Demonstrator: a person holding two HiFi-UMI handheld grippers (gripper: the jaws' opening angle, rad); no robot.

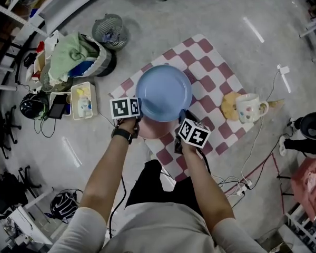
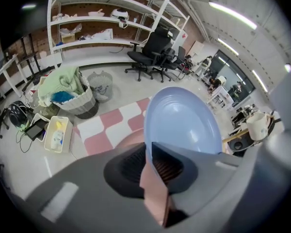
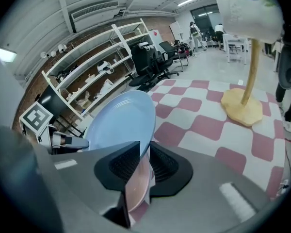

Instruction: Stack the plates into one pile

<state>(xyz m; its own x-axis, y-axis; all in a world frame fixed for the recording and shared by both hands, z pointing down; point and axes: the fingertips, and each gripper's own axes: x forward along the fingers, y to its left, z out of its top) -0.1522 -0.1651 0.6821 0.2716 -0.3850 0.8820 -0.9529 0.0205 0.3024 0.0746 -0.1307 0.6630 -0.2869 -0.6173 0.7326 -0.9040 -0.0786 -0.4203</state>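
A blue plate lies on top of a pink plate over the red-and-white checkered mat. My left gripper is shut on the near-left rims of both plates. My right gripper is shut on their near-right rims. In the left gripper view the blue plate and the pink plate run together between the jaws of the left gripper. The right gripper view shows the blue plate and pink plate pinched the same way in the right gripper. I cannot tell if the pile rests on the mat.
A dotted white mug with a wooden stand sits at the mat's right edge. Left of the mat are a white bin, a laundry basket and a wire basket. Cables trail on the floor at right.
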